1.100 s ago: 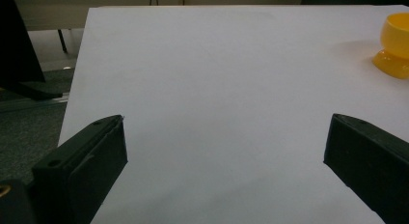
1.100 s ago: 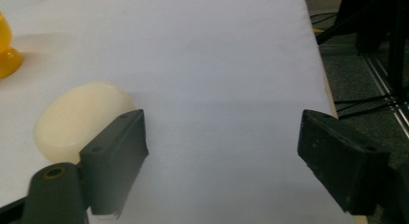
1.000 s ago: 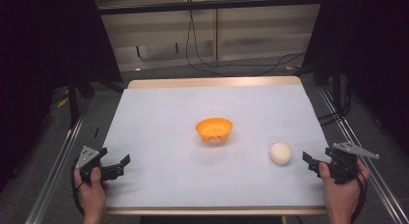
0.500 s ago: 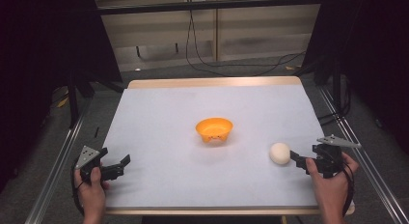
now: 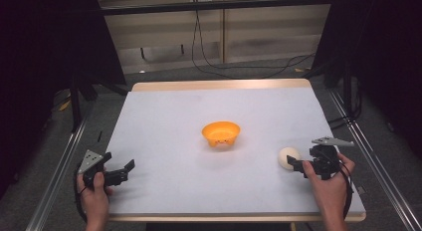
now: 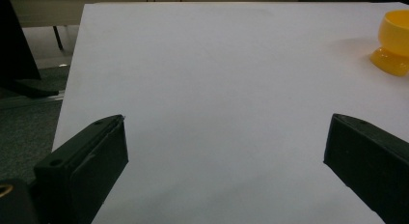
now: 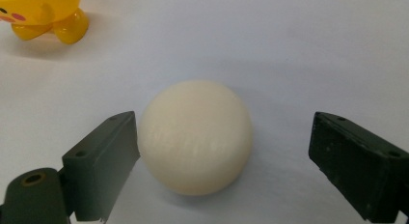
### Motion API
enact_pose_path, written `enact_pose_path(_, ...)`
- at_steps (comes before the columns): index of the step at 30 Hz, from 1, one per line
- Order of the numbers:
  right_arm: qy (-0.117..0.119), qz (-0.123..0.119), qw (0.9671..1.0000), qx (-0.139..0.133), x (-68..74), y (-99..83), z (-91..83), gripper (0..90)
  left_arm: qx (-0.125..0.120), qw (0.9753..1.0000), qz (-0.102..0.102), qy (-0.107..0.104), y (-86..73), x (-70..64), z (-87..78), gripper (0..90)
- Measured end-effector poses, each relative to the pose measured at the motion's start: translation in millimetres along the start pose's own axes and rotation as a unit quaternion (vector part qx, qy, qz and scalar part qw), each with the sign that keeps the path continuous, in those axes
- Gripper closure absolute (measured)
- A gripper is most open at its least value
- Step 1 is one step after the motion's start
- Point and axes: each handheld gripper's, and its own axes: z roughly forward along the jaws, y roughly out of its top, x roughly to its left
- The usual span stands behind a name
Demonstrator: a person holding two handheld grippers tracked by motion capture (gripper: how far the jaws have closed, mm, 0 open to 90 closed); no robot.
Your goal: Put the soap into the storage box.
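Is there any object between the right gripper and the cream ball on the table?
Nothing visible. The right gripper is open, and the cream ball lies between its jaws, close to one jaw and apart from the other.

Cream ball (image 7: pixel 195 137): matt, faintly grainy, dough-like. Orange bowl (image 7: pixel 41 11): glossy moulded plastic. Right claw (image 7: pixel 224 161): matt black plastic, lightly scuffed. Surface (image 5: pixel 164 121): smooth matt white sheet, pale wood edging beyond the bowl.
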Motion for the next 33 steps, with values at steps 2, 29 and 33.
enact_pose_path(2, 0.002, -0.002, 1.0000, 0.004, 3.6, 1.4, 3.3, 10.1, 0.000, 1.0000, 0.000, -0.001, 0.0, 0.1, 0.0, 1.5)
enact_pose_path(29, -0.037, 0.015, 0.9986, 0.033, 19.5, 2.6, 36.5, 24.6, -0.001, 1.0000, -0.003, -0.005, 0.1, 0.7, 0.4, 1.6)
enact_pose_path(33, -0.036, 0.010, 0.9986, 0.037, 19.7, 4.2, 35.9, 24.8, 0.000, 1.0000, -0.002, -0.005, 0.1, 0.9, 0.3, 1.6)
